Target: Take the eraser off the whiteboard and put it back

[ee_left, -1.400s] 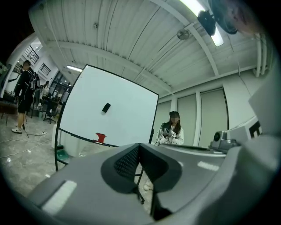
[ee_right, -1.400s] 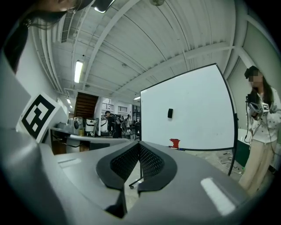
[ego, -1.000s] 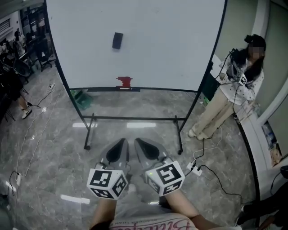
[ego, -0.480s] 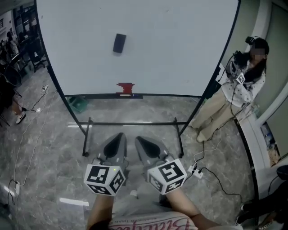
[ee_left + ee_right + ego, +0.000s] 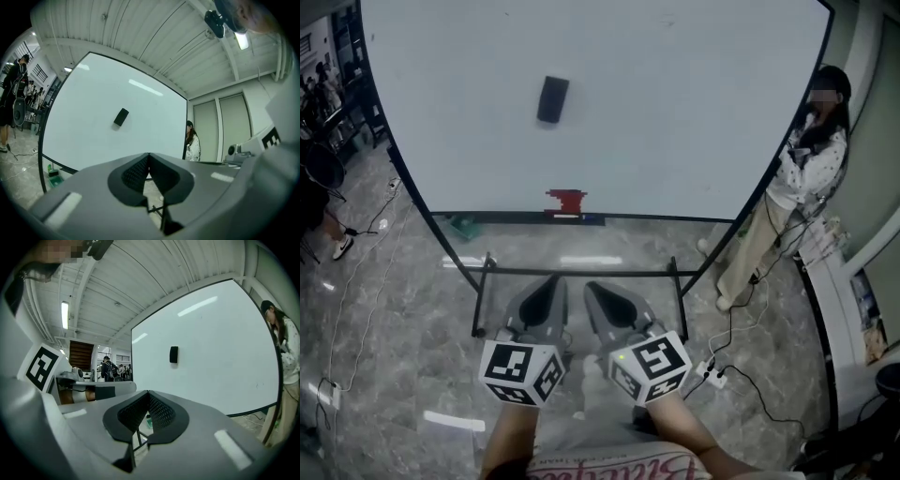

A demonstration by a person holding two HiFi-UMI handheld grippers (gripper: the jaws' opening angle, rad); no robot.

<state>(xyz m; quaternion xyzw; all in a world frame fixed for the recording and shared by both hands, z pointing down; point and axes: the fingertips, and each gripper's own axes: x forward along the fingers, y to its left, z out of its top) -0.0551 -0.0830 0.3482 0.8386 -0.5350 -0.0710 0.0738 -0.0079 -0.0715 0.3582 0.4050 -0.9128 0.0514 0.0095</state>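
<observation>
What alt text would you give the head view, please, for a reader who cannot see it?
A small black rectangular eraser sticks to a large white whiteboard on a black floor stand. Below, the left hand-held gripper and right hand-held gripper, both shut and empty, point toward it; a person stands at the right.

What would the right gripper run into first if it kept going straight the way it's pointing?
Most likely the large white whiteboard, on bare surface below the small black rectangular eraser. Nothing shows between the shut right gripper and it, though depth is unclear.
</observation>
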